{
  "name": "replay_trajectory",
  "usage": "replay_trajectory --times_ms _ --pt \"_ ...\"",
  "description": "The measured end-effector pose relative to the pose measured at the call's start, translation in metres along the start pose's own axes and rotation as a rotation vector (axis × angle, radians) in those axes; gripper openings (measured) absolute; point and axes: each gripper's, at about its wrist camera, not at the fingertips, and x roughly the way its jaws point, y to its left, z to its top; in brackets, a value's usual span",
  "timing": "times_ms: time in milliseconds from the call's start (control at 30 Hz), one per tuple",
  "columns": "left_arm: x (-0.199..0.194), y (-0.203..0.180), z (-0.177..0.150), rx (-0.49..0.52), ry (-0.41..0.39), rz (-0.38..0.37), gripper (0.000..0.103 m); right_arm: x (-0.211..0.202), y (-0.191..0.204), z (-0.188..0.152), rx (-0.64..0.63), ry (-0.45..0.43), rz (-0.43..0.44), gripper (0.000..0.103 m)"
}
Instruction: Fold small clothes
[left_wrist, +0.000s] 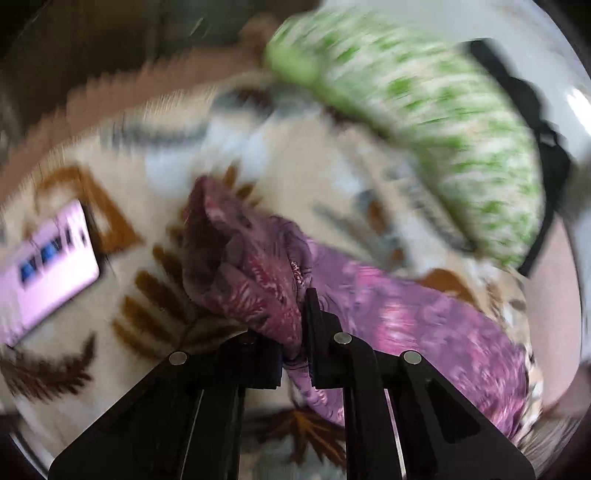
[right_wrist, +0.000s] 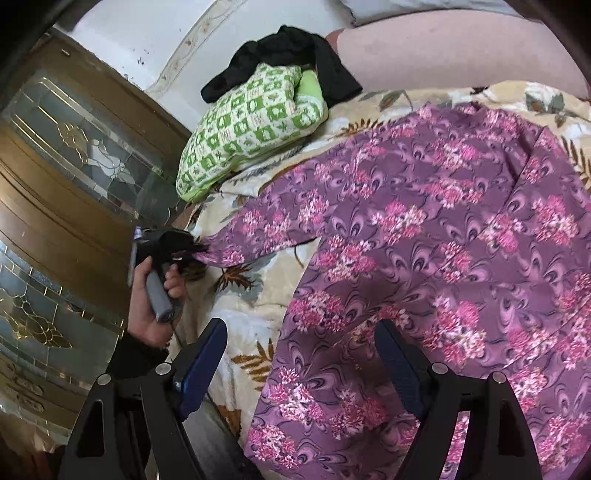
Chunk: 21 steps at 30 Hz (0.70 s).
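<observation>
Two grippers work one purple floral garment (right_wrist: 424, 229) spread on a patterned blanket (right_wrist: 243, 295) covering the bed. Nearest, the right gripper (right_wrist: 303, 354) hangs spread above the garment's near edge. Left of it, the left gripper (left_wrist: 295, 332), held in a hand (right_wrist: 155, 295), pinches the sleeve end. Farther off lie a green checked pillow (right_wrist: 251, 125) and black cloth (right_wrist: 288, 55).

One purple floral garment (right_wrist: 424, 229), one green-checked pillow (right_wrist: 251, 125), one black cloth (right_wrist: 291, 51) — all on one patterned blanket (right_wrist: 240, 314). Two grippers — left gripper (left_wrist: 295, 332), right gripper (right_wrist: 301, 362). One pink box (left_wrist: 44, 269).
</observation>
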Motion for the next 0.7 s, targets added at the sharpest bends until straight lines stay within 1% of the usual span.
replay_trajectory --times_ms 33,100,167,200,233,267,300,333,367,400,433,500,533,567,600,633,667,700 --pt "-0.026 -0.016 -0.006 0.067 -0.055 -0.043 0.009 -0.003 -0.002 0.000 0.007 -0.006 0.001 0.080" --pt "-0.066 -0.045 -0.019 0.178 -0.144 -0.098 0.009 -0.011 -0.008 0.000 0.020 -0.021 0.000 0.080" --pt "-0.113 -0.086 -0.043 0.343 -0.243 -0.182 0.009 -0.021 -0.016 -0.003 0.034 -0.040 -0.010 0.080" --pt "-0.136 -0.102 -0.060 0.429 -0.289 -0.212 0.009 -0.027 -0.022 -0.004 0.046 -0.053 -0.018 0.080" --pt "-0.162 -0.123 -0.086 0.544 -0.348 -0.253 0.009 -0.033 -0.027 -0.005 0.056 -0.061 -0.024 0.080" --pt "-0.179 -0.135 -0.107 0.628 -0.376 -0.290 0.009 -0.040 -0.035 -0.007 0.074 -0.074 -0.032 0.080" --pt "-0.191 -0.148 -0.129 0.707 -0.389 -0.326 0.009 -0.052 -0.047 -0.009 0.095 -0.096 -0.042 0.080" --pt "-0.200 -0.160 -0.153 0.785 -0.383 -0.368 0.009 -0.060 -0.055 -0.011 0.109 -0.111 -0.051 0.080" --pt "-0.206 -0.171 -0.179 0.860 -0.350 -0.424 0.009 -0.069 -0.066 -0.013 0.129 -0.129 -0.065 0.080" --pt "-0.208 -0.178 -0.201 0.913 -0.311 -0.472 0.009 -0.081 -0.081 -0.016 0.156 -0.150 -0.083 0.080" --pt "-0.205 -0.186 -0.231 0.978 -0.259 -0.521 0.009 -0.089 -0.091 -0.019 0.175 -0.163 -0.096 0.080" --pt "-0.189 -0.199 -0.273 1.071 -0.169 -0.557 0.009 -0.107 -0.117 -0.024 0.222 -0.201 -0.134 0.080" --pt "-0.175 -0.207 -0.297 1.119 -0.098 -0.565 0.009 -0.116 -0.132 -0.026 0.251 -0.223 -0.149 0.080" --pt "-0.160 -0.210 -0.319 1.152 -0.016 -0.576 0.010 -0.123 -0.145 -0.028 0.276 -0.237 -0.156 0.080" --pt "-0.147 -0.211 -0.336 1.176 0.050 -0.585 0.010 -0.128 -0.159 -0.031 0.305 -0.249 -0.161 0.080" --pt "-0.136 -0.208 -0.354 1.197 0.102 -0.573 0.010 -0.132 -0.173 -0.033 0.336 -0.257 -0.165 0.080" --pt "-0.126 -0.204 -0.370 1.210 0.141 -0.532 0.010 -0.133 -0.182 -0.035 0.363 -0.257 -0.160 0.080" --pt "-0.121 -0.201 -0.383 1.223 0.168 -0.491 0.010 -0.132 -0.191 -0.036 0.388 -0.251 -0.133 0.080"
